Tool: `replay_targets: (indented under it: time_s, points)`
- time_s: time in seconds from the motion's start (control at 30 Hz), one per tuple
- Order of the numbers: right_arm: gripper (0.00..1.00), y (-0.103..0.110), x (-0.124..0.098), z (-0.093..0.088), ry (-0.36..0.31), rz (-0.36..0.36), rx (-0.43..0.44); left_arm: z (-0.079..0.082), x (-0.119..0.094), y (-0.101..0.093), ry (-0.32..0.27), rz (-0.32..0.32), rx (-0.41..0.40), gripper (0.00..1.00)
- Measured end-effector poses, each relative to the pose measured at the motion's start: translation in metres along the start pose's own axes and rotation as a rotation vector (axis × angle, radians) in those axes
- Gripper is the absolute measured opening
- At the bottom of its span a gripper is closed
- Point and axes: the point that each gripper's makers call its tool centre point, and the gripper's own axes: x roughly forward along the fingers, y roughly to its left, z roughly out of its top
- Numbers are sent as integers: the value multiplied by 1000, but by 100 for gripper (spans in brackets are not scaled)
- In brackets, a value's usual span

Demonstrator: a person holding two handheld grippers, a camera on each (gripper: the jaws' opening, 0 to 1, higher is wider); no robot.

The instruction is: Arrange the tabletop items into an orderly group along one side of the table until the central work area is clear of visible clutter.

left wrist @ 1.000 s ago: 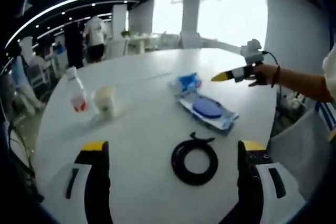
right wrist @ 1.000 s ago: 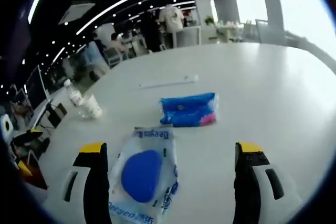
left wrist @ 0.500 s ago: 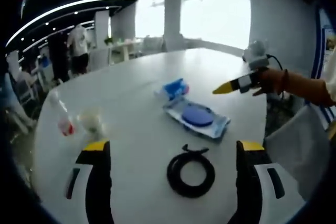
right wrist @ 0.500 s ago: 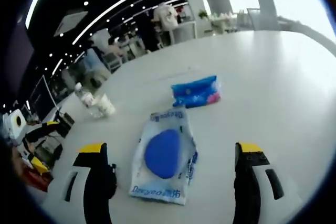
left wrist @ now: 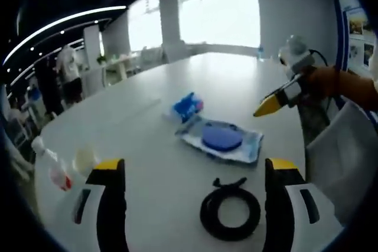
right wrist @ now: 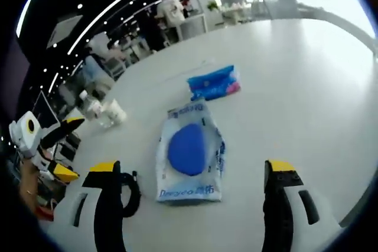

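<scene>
We've got both hand-held grippers hovering over the white bench (left wrist: pixel 236 75) with jaws spread wide, nothing in either. The left hand-held gripper (left wrist: pixel 192 172) looks at the black cable coil (left wrist: pixel 230 213) lying flat between its jaws, tail pointing to 12 o'clock. Past it, the clear pouch with the blue disc (left wrist: pixel 221 138) runs long-axis from 10 to 4 o'clock, the blue tissue pack (left wrist: pixel 187 105) just beyond. The bottle (left wrist: pixel 52 166) and cup (left wrist: pixel 84 159) sit at 9 o'clock near the bench edge. The right hand-held gripper (right wrist: pixel 192 172) frames the pouch lengthwise, with bare bench off toward 3 o'clock.
</scene>
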Motion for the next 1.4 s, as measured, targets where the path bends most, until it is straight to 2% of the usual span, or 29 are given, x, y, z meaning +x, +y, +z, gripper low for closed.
replay_targets:
  time_s: [0.13,0.27,0.3,0.5,0.6,0.67,0.73,0.8,0.87,0.97,1.1,1.23,1.4]
  points:
    - [99,2,2,-11,23,-12,22,-1,17,-1,11,-25,18,95]
    - [99,4,5,-21,38,-71,23,-1,32,5,21,-29,23,95]
    - [98,6,7,-27,62,-78,34,0,35,6,18,-33,22,96]
    - [97,14,14,-44,110,-97,110,8,59,15,0,-47,25,96]
    - [91,18,20,-51,146,-89,108,10,72,19,1,-57,17,95]
    - [88,21,24,-53,146,-77,129,11,81,21,-1,-63,18,95]
    - [89,23,26,-55,156,-81,137,11,89,24,4,-61,16,94]
    - [84,27,26,-58,174,-65,141,12,98,25,2,-66,7,94]
    - [81,28,27,-59,174,-65,158,14,108,33,-25,-39,20,91]
    - [82,28,28,-62,181,-73,170,7,119,34,-1,-51,43,90]
    - [78,34,30,-65,182,-42,187,2,134,34,25,-78,71,89]
    - [76,34,32,-66,187,-43,180,-2,148,33,45,-107,84,89]
    - [69,25,32,-68,179,-61,260,-3,166,30,54,-166,56,86]
